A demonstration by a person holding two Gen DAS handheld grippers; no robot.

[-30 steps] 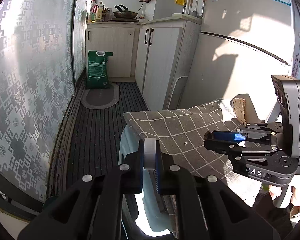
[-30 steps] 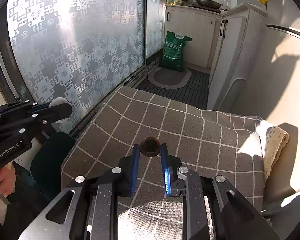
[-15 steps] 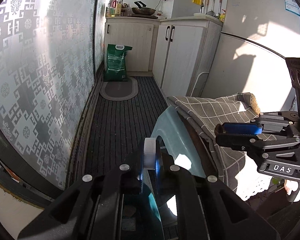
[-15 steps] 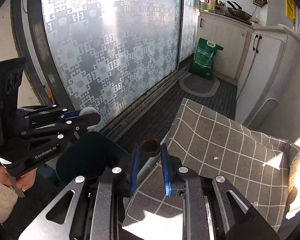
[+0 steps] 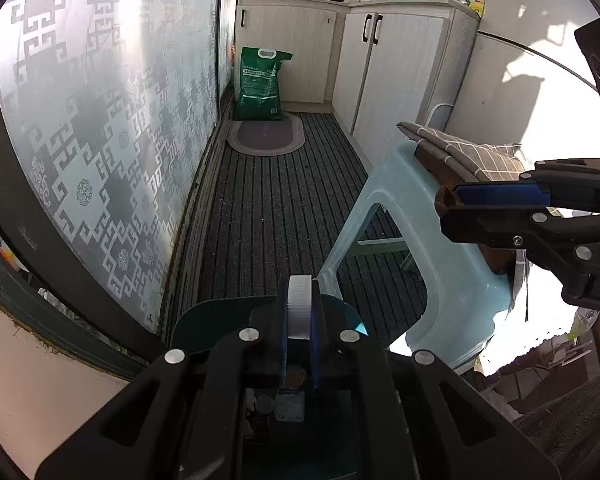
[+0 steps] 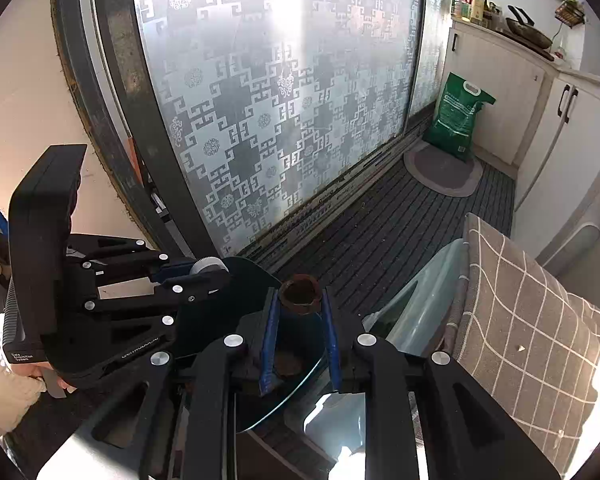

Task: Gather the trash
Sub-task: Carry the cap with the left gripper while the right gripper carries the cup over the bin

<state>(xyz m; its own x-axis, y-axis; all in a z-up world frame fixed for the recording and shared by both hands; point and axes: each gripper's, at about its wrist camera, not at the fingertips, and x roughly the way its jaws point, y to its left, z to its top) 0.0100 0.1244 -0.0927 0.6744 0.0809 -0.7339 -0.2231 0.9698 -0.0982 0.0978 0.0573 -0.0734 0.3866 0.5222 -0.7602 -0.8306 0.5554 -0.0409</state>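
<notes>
My left gripper [image 5: 299, 300] is shut on a white ribbed bottle cap [image 5: 300, 305], held edge-on over a dark teal bin [image 5: 204, 322] on the floor; scraps show inside the bin beneath the fingers. In the right wrist view that left gripper [image 6: 208, 270] sits at the left, still holding the white cap [image 6: 209, 266]. My right gripper [image 6: 300, 304] is shut on a small brown hollow cap-like piece [image 6: 300, 294] above the same teal bin [image 6: 236, 280]. From the left wrist view the right gripper [image 5: 448, 204] enters at the right with the brown piece [image 5: 444, 200] at its tips.
A pale blue plastic stool [image 5: 400, 216] with a grey checked cushion [image 6: 516, 292] stands right of the bin. A patterned frosted sliding door [image 6: 284, 100] runs along the left. Farther off are a green sack [image 5: 260, 84], an oval mat [image 5: 266, 140] and white cabinets [image 5: 384, 60].
Both grippers swung left, away from the cushion and stool top, and now hover over the teal bin. Each keeps hold of its piece; the left one also dropped lower.
</notes>
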